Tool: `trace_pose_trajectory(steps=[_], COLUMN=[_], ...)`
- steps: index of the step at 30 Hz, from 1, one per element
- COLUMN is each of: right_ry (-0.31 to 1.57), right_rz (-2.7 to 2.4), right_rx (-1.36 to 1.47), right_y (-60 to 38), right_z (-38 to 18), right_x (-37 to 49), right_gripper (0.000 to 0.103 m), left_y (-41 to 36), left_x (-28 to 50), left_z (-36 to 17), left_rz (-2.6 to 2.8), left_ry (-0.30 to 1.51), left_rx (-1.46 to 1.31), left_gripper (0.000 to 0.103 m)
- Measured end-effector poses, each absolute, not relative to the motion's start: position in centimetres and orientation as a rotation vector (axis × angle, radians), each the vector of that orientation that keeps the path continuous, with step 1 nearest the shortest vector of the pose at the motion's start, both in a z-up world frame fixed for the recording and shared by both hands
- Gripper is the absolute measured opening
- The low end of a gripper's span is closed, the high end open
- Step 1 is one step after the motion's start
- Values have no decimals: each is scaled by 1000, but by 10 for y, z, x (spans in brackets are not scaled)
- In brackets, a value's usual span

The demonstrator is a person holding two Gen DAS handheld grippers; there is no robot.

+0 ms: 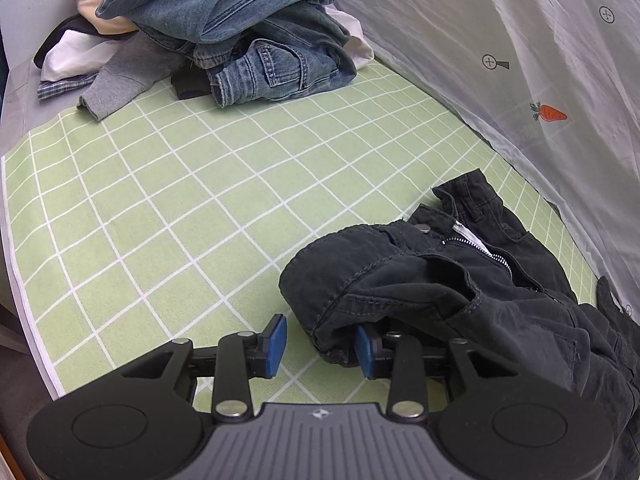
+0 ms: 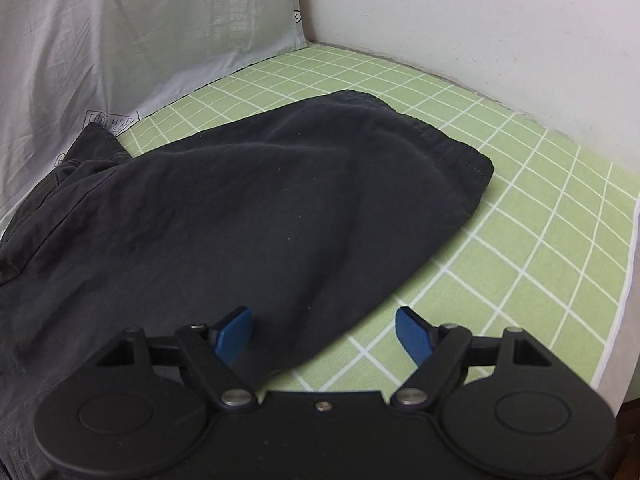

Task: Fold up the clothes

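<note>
- My left gripper (image 1: 320, 344) points down at the green checked sheet (image 1: 168, 208), its two blue pads (image 1: 276, 344) standing partly apart.
- A bunched fold of the black trousers (image 1: 460, 292) lies between those pads at the right-hand one; the cloth drapes over that pad, while the left-hand pad stands clear of it with bare sheet showing beside it. I read these fingers as apart and not pinching the cloth.
- From the left fingers the trousers spread off to the right, with the open zip (image 1: 480, 246) and a metal button (image 1: 424, 229) ahead and to the right of the fingertips.
- Well ahead of the left fingers, at the far end of the sheet, sits a pile of clothes (image 1: 224, 32): blue jeans on top, a grey sleeve, white and cream pieces beneath.
- To the right of the left fingers hangs a pale cloth with a carrot print (image 1: 548, 113), running along the edge of the sheet.
- My right gripper (image 2: 324, 334) has its blue pads (image 2: 234, 334) spread wide, nothing pressed between them.
- A trouser leg (image 2: 260, 200) lies flat on the sheet and stretches ahead of the right fingers; its near edge runs through the gap, with the left-hand pad over cloth and the right-hand pad over green sheet.
- The hemmed end (image 2: 452, 148) of that leg lies ahead and to the right of the right fingers, near a white wall (image 2: 480, 20).
</note>
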State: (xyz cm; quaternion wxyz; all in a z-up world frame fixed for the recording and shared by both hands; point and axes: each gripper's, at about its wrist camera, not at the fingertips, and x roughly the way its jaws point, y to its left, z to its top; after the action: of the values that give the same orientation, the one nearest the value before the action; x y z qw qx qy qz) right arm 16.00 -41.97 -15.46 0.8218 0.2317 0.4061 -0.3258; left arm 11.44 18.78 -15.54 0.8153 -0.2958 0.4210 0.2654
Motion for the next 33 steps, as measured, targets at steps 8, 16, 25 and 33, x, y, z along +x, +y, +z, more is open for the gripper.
trace_pose_trajectory(steps=[8,16,25,33], right_ry=[852,868,868,854], right_rz=[-796,-767,-792,-843], right_rx=[527,386,391,400], right_y=[-442,-434,-434,-427], right_z=[-165,-164,-163,-164], right_x=[167,175,176,177], right_gripper=[80,49,51,53], left_y=[198,217,229,239], left_x=[120,114,103,82], left_z=[-157,-155,-162,-163], left_rz=[585,605,575,404], left_ry=[884,809,746,739], left_rx=[-641,-760,-941,-1099], left_gripper=[40,41,41,41])
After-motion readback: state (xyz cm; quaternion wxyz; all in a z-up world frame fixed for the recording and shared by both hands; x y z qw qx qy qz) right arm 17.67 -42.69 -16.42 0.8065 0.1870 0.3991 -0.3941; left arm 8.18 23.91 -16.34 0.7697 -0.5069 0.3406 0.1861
